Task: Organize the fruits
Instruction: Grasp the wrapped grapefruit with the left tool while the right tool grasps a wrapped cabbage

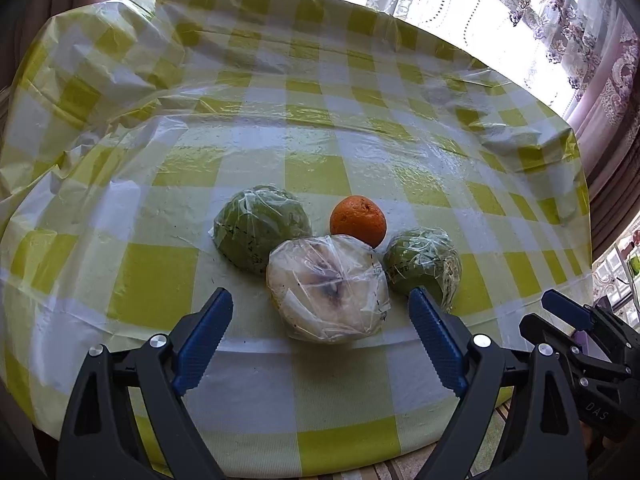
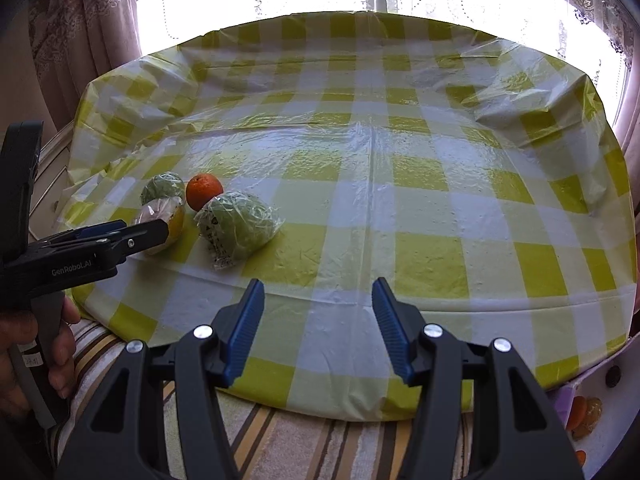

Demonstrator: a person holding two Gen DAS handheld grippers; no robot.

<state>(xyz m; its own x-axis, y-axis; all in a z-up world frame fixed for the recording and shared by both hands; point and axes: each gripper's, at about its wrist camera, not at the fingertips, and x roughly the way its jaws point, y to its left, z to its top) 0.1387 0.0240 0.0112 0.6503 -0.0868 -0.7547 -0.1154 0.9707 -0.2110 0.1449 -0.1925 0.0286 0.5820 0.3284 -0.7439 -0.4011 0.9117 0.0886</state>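
Four fruits (image 1: 328, 256) clustered near table (image 1: 320, 128) front edge. Left gripper (image 1: 320, 340) agape around pale wrapped fruit (image 1: 328, 292); right gripper (image 2: 318, 328) parted, empty. Next: close, lift.

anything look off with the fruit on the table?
Mostly fine. Three of the four fruits sit in crinkled clear plastic; only the orange is bare. The wrapped pale fruit nearest the left gripper shows a dark brownish blotch through the film, possibly bruising or rot. The checked tablecloth is rumpled along its edges. Nothing spilled.
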